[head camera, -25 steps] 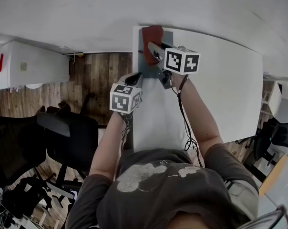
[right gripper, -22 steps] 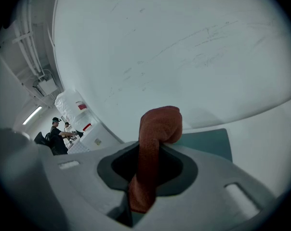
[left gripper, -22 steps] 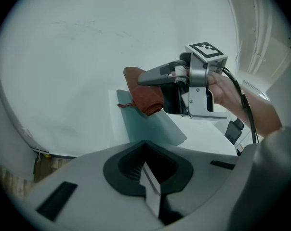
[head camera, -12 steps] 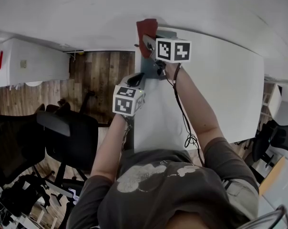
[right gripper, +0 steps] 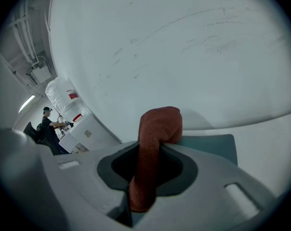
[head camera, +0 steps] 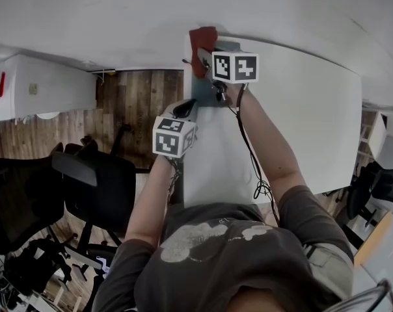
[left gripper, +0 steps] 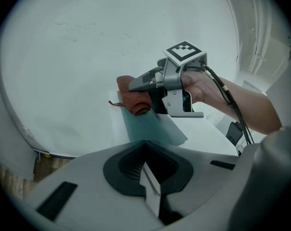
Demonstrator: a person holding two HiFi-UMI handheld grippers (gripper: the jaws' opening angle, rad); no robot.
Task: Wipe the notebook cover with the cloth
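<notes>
A grey-teal notebook point(head camera: 205, 90) lies at the far left corner of the white table point(head camera: 300, 116). My right gripper point(head camera: 205, 61) is shut on a rust-red cloth point(head camera: 201, 43), which rests bunched on the notebook's far end by the wall. In the right gripper view the cloth point(right gripper: 157, 126) runs up out of the right gripper point(right gripper: 143, 196) onto the notebook point(right gripper: 210, 146). My left gripper point(head camera: 183, 111) hovers at the notebook's near left corner, shut and holding nothing. Its own view shows the left gripper point(left gripper: 149, 192), the cloth point(left gripper: 136, 99), the notebook point(left gripper: 152, 126) and the right gripper point(left gripper: 152, 84).
The table's left edge runs beside the notebook, with wood floor point(head camera: 141, 103) below. A black office chair point(head camera: 95, 184) and a white cabinet point(head camera: 47, 90) stand to the left. A white wall point(head camera: 118, 18) backs the table. A cable point(head camera: 254, 168) trails along my right arm.
My right gripper has slid the cloth left and farther along the notebook toward the wall, then almost stopped. The left gripper has barely moved.
</notes>
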